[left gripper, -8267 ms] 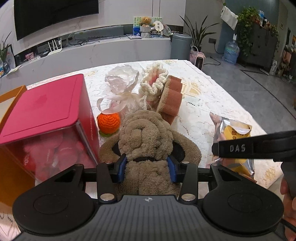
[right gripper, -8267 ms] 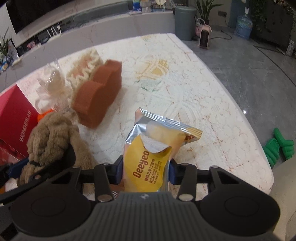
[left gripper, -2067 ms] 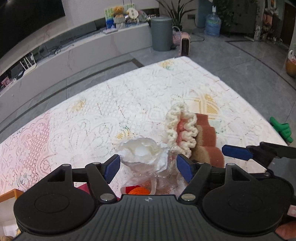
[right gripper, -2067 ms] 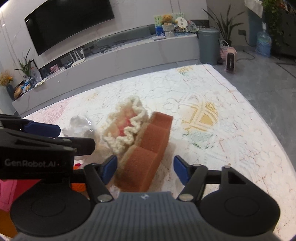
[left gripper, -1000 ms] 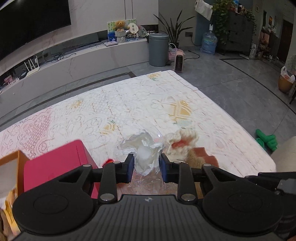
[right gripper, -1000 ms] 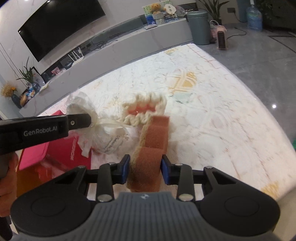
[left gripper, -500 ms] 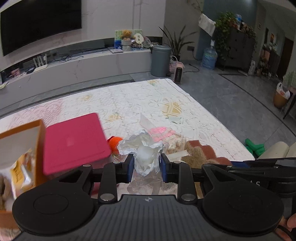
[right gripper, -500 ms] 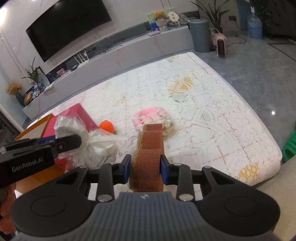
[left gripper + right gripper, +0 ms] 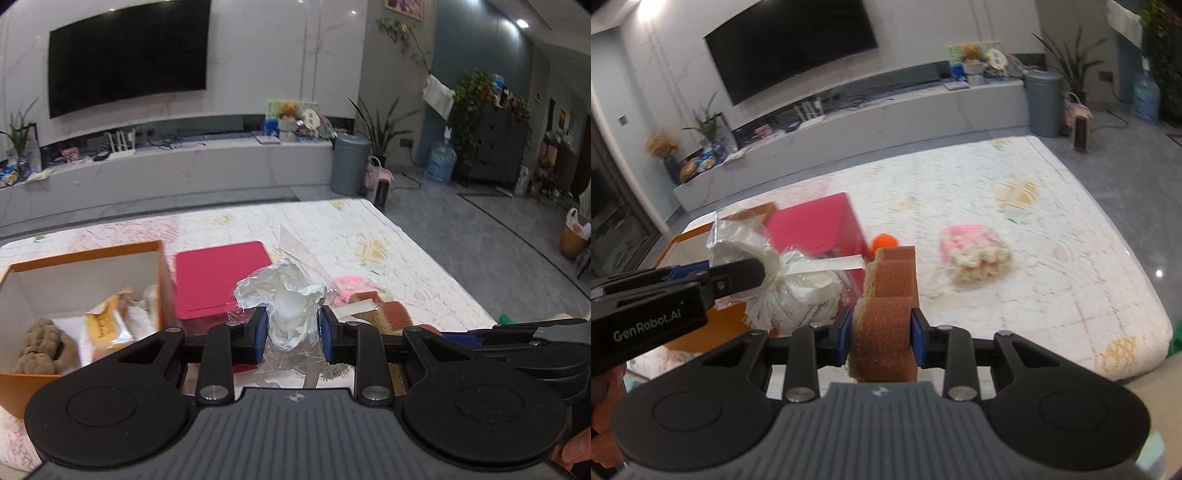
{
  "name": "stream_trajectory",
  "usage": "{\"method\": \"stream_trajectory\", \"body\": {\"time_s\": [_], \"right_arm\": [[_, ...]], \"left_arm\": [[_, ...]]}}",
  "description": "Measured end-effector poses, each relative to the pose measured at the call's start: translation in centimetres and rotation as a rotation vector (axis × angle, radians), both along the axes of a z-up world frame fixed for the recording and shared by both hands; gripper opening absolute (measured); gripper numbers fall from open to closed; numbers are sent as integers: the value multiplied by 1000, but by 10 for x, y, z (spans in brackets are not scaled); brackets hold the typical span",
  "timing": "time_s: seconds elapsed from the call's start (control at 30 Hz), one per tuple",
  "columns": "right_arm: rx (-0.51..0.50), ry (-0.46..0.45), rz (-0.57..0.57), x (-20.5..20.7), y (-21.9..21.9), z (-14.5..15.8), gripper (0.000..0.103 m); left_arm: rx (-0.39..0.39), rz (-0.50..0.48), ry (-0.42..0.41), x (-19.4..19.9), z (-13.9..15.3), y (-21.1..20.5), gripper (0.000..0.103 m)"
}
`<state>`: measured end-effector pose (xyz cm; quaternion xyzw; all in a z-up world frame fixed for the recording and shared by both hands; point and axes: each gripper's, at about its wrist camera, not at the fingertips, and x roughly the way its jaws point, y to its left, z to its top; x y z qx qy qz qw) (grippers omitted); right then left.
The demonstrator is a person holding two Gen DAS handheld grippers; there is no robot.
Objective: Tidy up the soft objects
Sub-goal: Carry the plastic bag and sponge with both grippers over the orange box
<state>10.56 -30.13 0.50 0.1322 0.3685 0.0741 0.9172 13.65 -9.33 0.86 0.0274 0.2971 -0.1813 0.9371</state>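
Note:
My left gripper (image 9: pixel 291 332) is shut on a clear plastic bag of white soft stuff (image 9: pixel 286 299), held in the air above the table. To its left stands an open orange box (image 9: pixel 92 254) with a brown plush toy (image 9: pixel 42 343) and a yellow snack packet (image 9: pixel 105 325) inside. My right gripper (image 9: pixel 881 334) is shut on a brown sponge (image 9: pixel 886 302), also lifted. The same bag (image 9: pixel 798 291) hangs from the left gripper in the right wrist view. A pink and cream crocheted piece (image 9: pixel 975 251) and a small orange ball (image 9: pixel 884 242) lie on the white lace tablecloth (image 9: pixel 1052 229).
A pink lidded box (image 9: pixel 221 277) stands between the orange box and the crocheted piece. Beyond the table's far edge are grey floor, a long low TV bench (image 9: pixel 166 170), a grey bin (image 9: pixel 349 164) and a small heater (image 9: pixel 384 190). A hand (image 9: pixel 605 424) holds the left gripper.
Both grippers have risen and swung left with the bag and the sponge. The orange box has come fully into the left wrist view; the crocheted piece stays on the cloth.

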Motion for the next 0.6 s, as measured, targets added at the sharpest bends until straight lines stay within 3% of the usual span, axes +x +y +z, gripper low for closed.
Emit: {"method": "stream_trajectory", "body": {"time_s": [0.33,0.6], "right_arm": [[-12,-78,96,2,55,29,32],[-24,-142,198,22,110,53,32]], "left_arm": [[-56,113,-70,-7,21,56,32],[-43,203,-103,2,29,100,32]]}}
